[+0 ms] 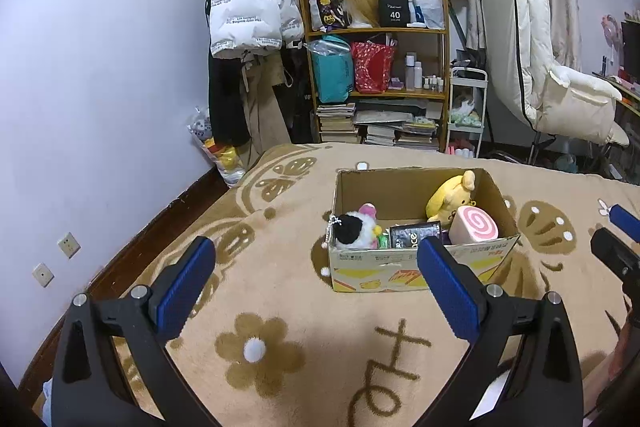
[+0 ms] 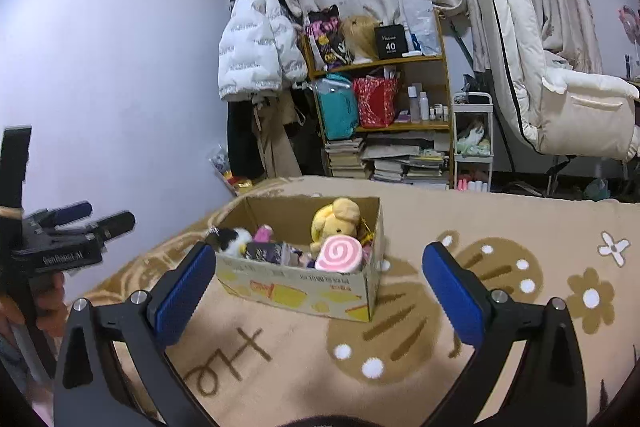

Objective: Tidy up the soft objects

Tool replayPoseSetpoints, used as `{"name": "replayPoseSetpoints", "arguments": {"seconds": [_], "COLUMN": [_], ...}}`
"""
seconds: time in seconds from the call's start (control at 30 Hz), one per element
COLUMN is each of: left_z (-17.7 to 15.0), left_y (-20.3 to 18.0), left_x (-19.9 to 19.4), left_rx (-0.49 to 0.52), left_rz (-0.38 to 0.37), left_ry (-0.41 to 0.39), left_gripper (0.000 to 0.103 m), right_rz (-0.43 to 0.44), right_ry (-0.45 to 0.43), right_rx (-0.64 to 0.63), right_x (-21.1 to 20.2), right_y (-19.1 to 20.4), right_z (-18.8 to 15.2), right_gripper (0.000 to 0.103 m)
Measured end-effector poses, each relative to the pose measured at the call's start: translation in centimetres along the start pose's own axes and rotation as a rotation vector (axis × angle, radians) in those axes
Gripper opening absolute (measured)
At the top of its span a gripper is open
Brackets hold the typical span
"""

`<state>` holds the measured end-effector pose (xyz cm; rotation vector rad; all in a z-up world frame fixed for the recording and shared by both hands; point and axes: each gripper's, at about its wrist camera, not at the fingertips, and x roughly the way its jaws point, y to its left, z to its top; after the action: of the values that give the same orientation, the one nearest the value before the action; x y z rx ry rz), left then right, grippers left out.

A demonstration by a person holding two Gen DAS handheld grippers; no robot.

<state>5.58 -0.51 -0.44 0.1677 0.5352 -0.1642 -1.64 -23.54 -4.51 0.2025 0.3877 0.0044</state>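
At the right edge of the left wrist view, the other black gripper with blue pads is cut off by the frame. At the left edge of the right wrist view, the opposite gripper appears motion-blurred. Inside the open cardboard box, the dark printed packet is partly hidden behind the front wall, its lettering unreadable. Small bottles on the wooden shelf are too small to identify.
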Motion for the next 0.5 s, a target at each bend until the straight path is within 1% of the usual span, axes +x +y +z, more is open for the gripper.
{"name": "replayPoseSetpoints", "arguments": {"seconds": [0.17,0.23,0.5], "left_z": [-0.5,-0.6,-0.9], "left_y": [-0.2,-0.3,-1.8], "left_x": [0.3,0.3,0.6], "left_rx": [0.002,0.006,0.07], "left_rz": [0.025,0.022,0.01], "left_ry": [0.0,-0.008,0.019], "left_gripper": [0.1,0.1,0.1], "right_rz": [0.001,-0.002,-0.006], "right_ry": [0.027,0.03,0.043], "right_rx": [0.016,0.026,0.031], "right_x": [0.7,0.9,1.1], "right_y": [-0.5,-0.8,-1.2], "right_z": [-0.6,-0.8,-1.2], "right_gripper": [0.103,0.103,0.103]}}
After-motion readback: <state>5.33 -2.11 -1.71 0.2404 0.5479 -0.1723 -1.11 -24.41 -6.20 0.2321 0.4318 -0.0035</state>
